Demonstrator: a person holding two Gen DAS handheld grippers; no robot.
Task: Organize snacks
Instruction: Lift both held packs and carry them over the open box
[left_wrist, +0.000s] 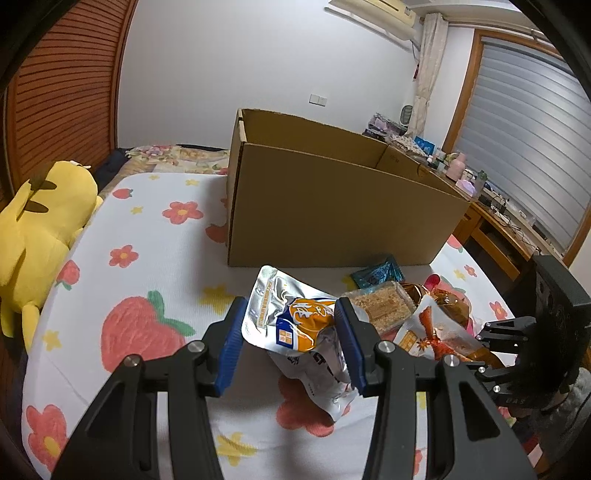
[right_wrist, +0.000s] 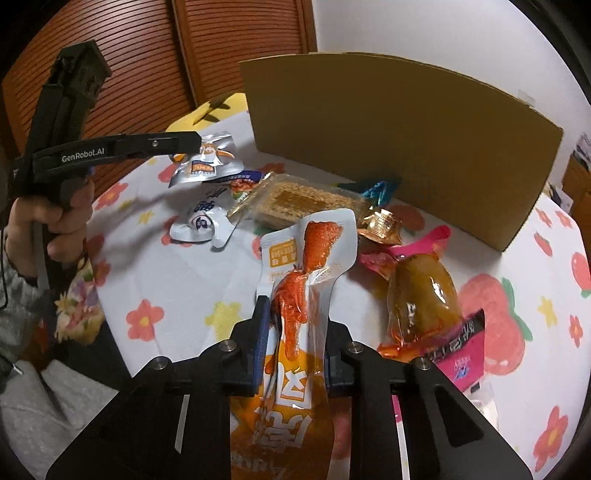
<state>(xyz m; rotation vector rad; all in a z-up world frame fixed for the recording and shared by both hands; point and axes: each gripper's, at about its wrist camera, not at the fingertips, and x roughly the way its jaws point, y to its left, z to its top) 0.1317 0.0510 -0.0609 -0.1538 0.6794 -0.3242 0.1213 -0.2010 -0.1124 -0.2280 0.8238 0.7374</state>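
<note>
Pinching a white-and-orange chicken snack pack (right_wrist: 295, 295), the right hand-held gripper (right_wrist: 295, 347) is clamped on it just in front of the cardboard box (right_wrist: 399, 140). Spread wide, the left hand-held gripper (left_wrist: 291, 339) straddles a silver pouch (left_wrist: 295, 325), also before the box, on the flowered bed (left_wrist: 147, 236).
</note>
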